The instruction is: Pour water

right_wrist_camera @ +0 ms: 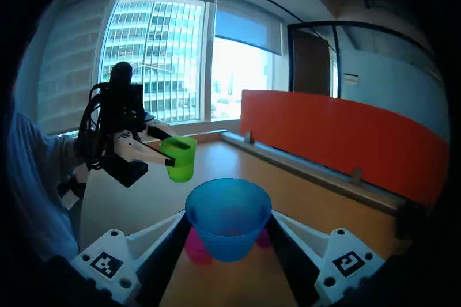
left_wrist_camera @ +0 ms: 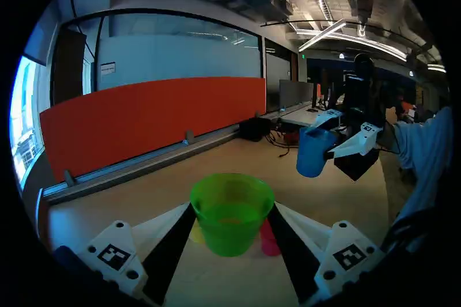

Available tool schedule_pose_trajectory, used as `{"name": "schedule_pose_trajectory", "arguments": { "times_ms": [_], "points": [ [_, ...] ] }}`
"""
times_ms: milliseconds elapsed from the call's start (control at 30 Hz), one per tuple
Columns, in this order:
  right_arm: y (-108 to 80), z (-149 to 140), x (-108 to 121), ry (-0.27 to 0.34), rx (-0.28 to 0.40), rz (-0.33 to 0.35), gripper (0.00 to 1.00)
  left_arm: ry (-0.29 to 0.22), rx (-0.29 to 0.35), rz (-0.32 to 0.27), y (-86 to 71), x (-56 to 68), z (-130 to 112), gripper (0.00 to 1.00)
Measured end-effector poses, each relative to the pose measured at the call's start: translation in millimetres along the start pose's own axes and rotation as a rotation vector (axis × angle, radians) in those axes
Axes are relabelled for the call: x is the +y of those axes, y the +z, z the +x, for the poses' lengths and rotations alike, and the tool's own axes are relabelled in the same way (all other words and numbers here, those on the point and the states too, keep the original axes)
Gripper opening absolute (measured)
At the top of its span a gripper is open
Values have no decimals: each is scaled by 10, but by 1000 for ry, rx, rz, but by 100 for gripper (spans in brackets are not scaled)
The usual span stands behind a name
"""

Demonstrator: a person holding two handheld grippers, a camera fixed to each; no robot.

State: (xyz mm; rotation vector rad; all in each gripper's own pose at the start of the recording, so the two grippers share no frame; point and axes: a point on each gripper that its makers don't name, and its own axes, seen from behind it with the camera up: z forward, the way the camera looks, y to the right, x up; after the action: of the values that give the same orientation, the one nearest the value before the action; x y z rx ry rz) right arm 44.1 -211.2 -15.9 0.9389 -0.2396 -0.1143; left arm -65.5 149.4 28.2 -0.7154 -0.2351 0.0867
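Observation:
A translucent green cup (left_wrist_camera: 231, 213) stands upright between the fingers of my left gripper (left_wrist_camera: 230, 232), which is shut on it, above the wooden table (left_wrist_camera: 173, 186). In the same view the blue cup (left_wrist_camera: 313, 151) hangs farther off to the right, held by the other gripper. From the right gripper view, the blue cup (right_wrist_camera: 228, 218) is clamped upright in my right gripper (right_wrist_camera: 229, 238), and the green cup (right_wrist_camera: 180, 158) appears at the left in the left gripper, held up by a hand in a light blue sleeve (right_wrist_camera: 34, 186). I cannot tell if either cup holds water.
A pink cup (left_wrist_camera: 269, 241) and a yellow cup (left_wrist_camera: 197, 232) sit on the table behind the green cup; pink cups (right_wrist_camera: 197, 247) show below the blue one. An orange partition (left_wrist_camera: 150, 117) borders the table's far edge. Windows (right_wrist_camera: 155, 59) lie beyond.

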Motion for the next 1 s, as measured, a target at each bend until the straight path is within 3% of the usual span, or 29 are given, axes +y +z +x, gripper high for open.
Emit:
{"name": "schedule_pose_trajectory", "arguments": {
  "times_ms": [567,1000],
  "points": [
    [49,508,18,-30,122,-27,91,-10,100,0,-74,72,379,86],
    [115,585,-35,-29,130,-8,91,16,144,14,-123,78,529,86]
  ]
}}
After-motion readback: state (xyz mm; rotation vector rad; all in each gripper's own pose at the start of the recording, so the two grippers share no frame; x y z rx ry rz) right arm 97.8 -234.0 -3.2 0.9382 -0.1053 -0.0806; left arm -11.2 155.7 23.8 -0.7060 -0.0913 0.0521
